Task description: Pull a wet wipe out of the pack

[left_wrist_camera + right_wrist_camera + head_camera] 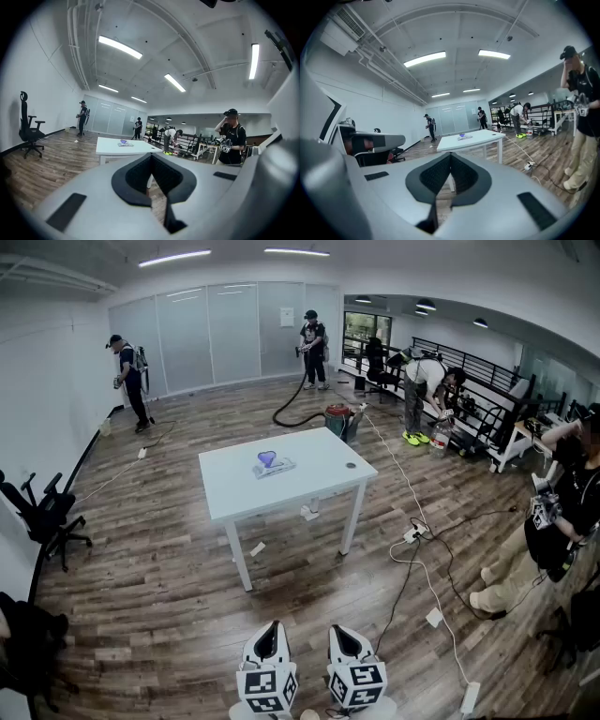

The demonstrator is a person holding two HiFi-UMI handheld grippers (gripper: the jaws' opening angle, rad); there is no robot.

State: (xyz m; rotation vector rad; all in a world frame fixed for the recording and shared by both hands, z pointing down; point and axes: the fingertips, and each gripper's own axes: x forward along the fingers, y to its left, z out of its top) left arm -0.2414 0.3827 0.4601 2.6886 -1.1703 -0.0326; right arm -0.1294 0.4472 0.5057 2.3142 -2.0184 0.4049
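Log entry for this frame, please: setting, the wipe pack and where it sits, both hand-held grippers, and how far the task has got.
Setting: open room, wood floor, white table standing in the middle
Pack: wet wipe pack lying flat on the table top, a purple piece sticking up from it
Left hand-held gripper: jaws together, nothing between them, well short of the table
Right hand-held gripper: jaws together, nothing between them, beside the left one
Task stage: not begun; the pack is untouched

White table (234, 491) (wipe pack (273, 465) atop)
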